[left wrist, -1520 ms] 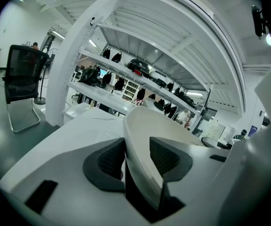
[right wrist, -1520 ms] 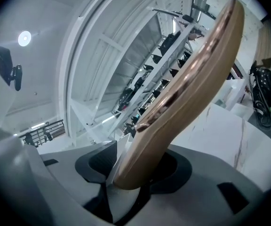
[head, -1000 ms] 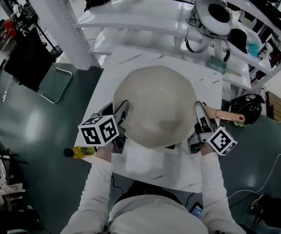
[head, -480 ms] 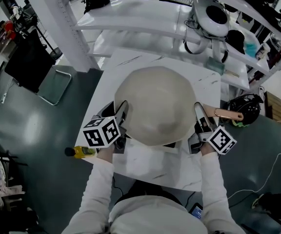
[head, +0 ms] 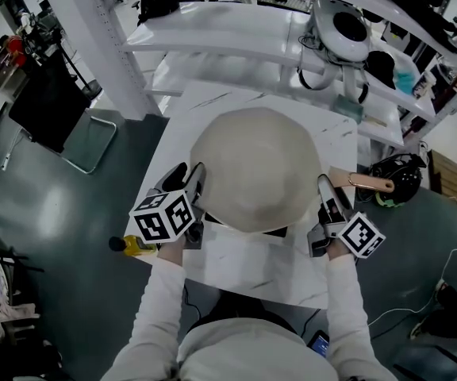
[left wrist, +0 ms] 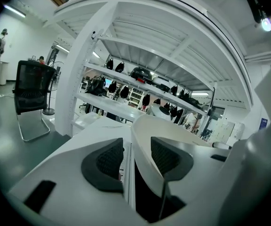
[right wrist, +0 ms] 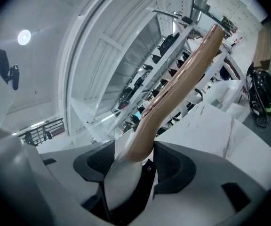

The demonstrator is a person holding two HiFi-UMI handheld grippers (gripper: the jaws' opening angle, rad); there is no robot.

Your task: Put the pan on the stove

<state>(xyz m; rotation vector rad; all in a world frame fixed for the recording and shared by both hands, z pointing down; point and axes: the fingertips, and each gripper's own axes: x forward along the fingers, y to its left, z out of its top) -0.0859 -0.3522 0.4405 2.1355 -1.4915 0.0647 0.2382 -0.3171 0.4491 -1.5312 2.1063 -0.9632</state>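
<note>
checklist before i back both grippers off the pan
1. Left hand-held gripper released: ok, jaws have just been opening, pan rim loose between them.
2. Right hand-held gripper released: ok, jaws have just been opening, handle loose between them.
3. Pan seated on stove: cannot tell, the pan hides what is under it.
4. Pan body inside the table edges: ok.

The wide cream-white round pan [head: 256, 169] covers the middle of the white marble-patterned counter [head: 236, 272]. Only a dark strip [head: 280, 233] shows under its near rim, too little to identify. A yellow bottle [head: 139, 246] is half hidden behind the left hand-held gripper [head: 193, 175]. Things on the white shelves [head: 220, 26] are too small to name.
</note>
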